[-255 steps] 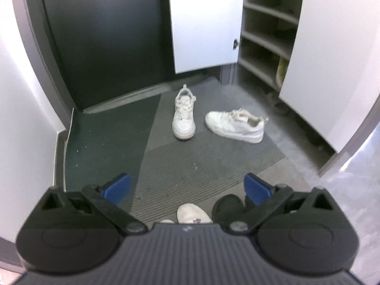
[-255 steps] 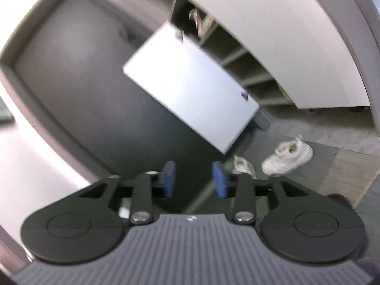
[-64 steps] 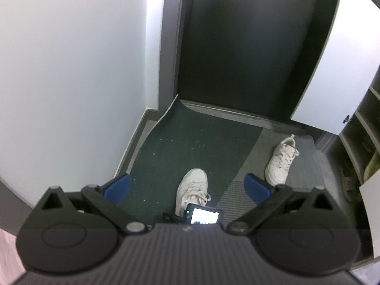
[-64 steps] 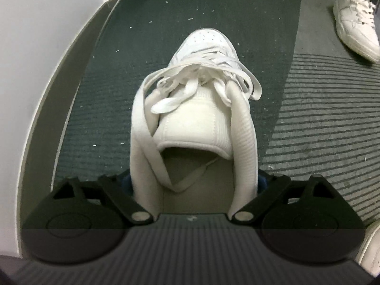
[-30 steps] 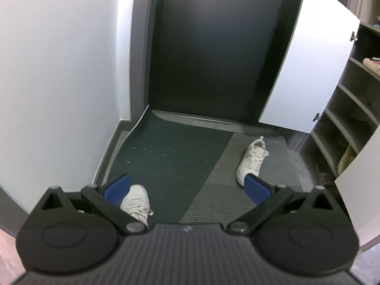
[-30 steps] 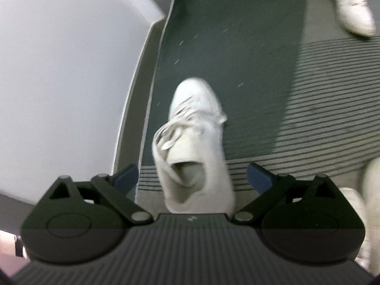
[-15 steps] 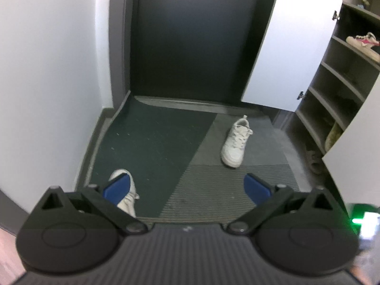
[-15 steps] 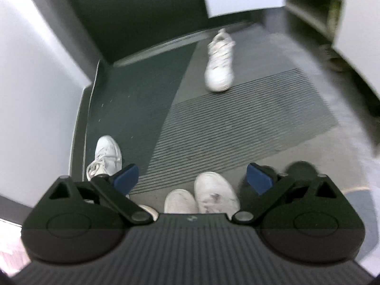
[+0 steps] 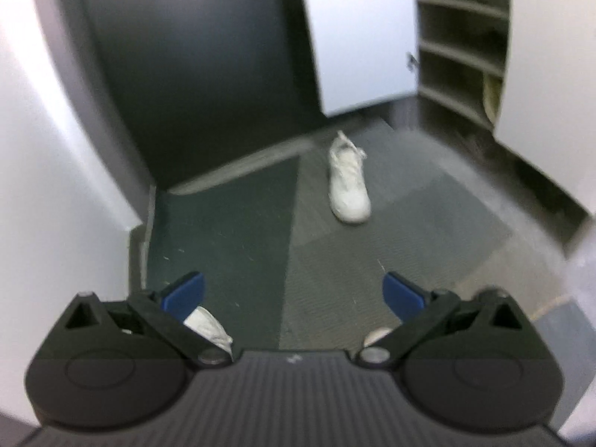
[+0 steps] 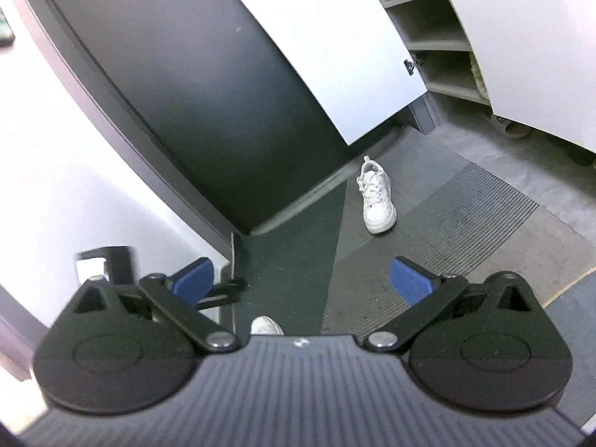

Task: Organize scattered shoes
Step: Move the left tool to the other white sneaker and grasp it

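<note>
Both tools, left tool [image 9: 293, 294] and right tool [image 10: 302, 279], are spread wide and hold nothing. A white shoe [image 9: 348, 182] lies far off on the gray mat [image 9: 391, 253] by the dark door [image 9: 208, 74].

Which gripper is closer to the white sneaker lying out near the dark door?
Neither is clearly nearer. Left gripper and right gripper both hang open, well back from the white sneaker, which lies far ahead of each by the dark door.
</note>
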A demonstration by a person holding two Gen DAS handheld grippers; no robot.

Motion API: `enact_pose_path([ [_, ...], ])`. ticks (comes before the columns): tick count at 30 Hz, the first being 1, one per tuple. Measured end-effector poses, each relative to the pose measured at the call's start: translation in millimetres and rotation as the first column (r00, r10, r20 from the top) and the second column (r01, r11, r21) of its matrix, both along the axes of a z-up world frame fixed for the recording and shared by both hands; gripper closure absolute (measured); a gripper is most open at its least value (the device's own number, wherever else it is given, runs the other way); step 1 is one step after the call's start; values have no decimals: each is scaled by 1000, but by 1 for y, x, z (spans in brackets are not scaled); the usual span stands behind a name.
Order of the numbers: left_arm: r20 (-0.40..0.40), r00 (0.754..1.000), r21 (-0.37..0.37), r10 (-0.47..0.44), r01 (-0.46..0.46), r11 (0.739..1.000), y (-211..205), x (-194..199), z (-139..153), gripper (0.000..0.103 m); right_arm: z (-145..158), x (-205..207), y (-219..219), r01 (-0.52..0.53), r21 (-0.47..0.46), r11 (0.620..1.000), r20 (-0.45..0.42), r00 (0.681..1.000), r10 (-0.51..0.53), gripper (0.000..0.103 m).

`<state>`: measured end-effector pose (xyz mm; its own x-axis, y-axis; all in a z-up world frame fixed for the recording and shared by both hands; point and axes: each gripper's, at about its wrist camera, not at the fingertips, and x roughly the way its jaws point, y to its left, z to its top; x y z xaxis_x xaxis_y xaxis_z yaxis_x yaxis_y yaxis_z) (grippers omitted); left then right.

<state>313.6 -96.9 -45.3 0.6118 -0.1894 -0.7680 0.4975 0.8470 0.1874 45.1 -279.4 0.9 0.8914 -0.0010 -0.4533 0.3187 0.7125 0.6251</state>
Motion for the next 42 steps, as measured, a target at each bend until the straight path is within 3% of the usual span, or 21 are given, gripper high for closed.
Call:
enact_pose_path([
  [2,-31,999,13,15,-14,1000,-15,19,-18,0,-2,-10,-8,70,90,993,37,997,-74,0],
  [4,-36,999,16,31,-30,999,-29,36,-33,0,-9,-7,-14,70,191,979,64,994,-84,0],
  [9,-67,997,92,38,-31,995,-90,97,-88,0,-37,26,-10,98,312,945,-131,990,-59,0],
  [12,-62,998,106,10,-4,994,-125,131,-120,0,-50,45,-10,108,365,925,-193,980,-38,0],
  [14,-54,998,103,-15,21,994,-150,153,-148,0,-54,52,-8,125,362,924,-208,977,-50,0],
  [18,-56,998,114,-41,47,992,-207,203,-225,0,-61,75,8,159,265,951,-255,963,-90,0],
  [22,-67,997,125,-22,31,992,-243,239,-282,0,-70,108,19,112,166,980,-297,953,-59,0],
  [28,-122,991,81,54,-44,996,-270,289,-350,0,-99,160,8,70,198,978,-385,923,12,0],
  [34,-225,962,-10,153,-159,987,-264,332,-385,0,-118,189,-2,93,206,974,-434,901,6,0],
  [36,-252,957,-35,144,-158,987,-262,338,-390,0,-122,196,-3,91,207,974,-443,897,10,0],
  [38,-262,958,-49,114,-131,990,-262,343,-396,0,-127,204,-5,86,203,975,-451,893,15,0],
  [42,-223,975,4,15,-15,1000,-271,342,-403,5,-131,211,-4,76,205,976,-467,884,29,0],
])
